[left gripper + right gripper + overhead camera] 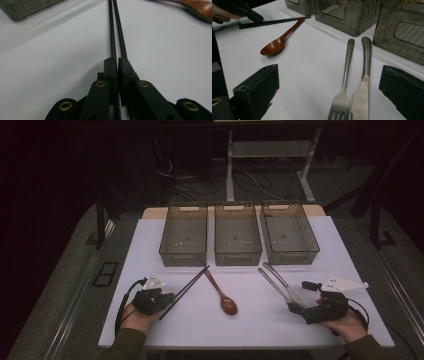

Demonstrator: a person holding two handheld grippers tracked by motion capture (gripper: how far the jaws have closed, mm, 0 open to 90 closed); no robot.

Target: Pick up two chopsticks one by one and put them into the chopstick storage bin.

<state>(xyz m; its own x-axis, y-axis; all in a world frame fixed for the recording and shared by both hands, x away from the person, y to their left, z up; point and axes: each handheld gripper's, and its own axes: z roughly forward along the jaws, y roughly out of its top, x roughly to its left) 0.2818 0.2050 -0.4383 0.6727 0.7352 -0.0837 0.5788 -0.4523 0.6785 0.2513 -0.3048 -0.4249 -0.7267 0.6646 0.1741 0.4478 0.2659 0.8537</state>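
My left gripper (169, 296) (117, 62) is shut on the near end of a pair of black chopsticks (192, 282) (112, 30), which lie on the white table and point away toward the bins. My right gripper (301, 297) (329, 72) stands open at the front right. The heads of a steel fork (272, 282) (347, 65) and a steel knife (281, 279) (365, 62) lie side by side between its wide-apart jaws, untouched. A brown wooden spoon (227, 304) (277, 43) rests in the middle of the table, bowl toward me.
Three see-through grey bins (184, 235) (237, 235) (290, 232) stand in a row across the back of the white table (150, 245). In the right gripper view the nearest bin (402, 32) is just beyond the knife handle. Dark floor and desk legs lie behind.
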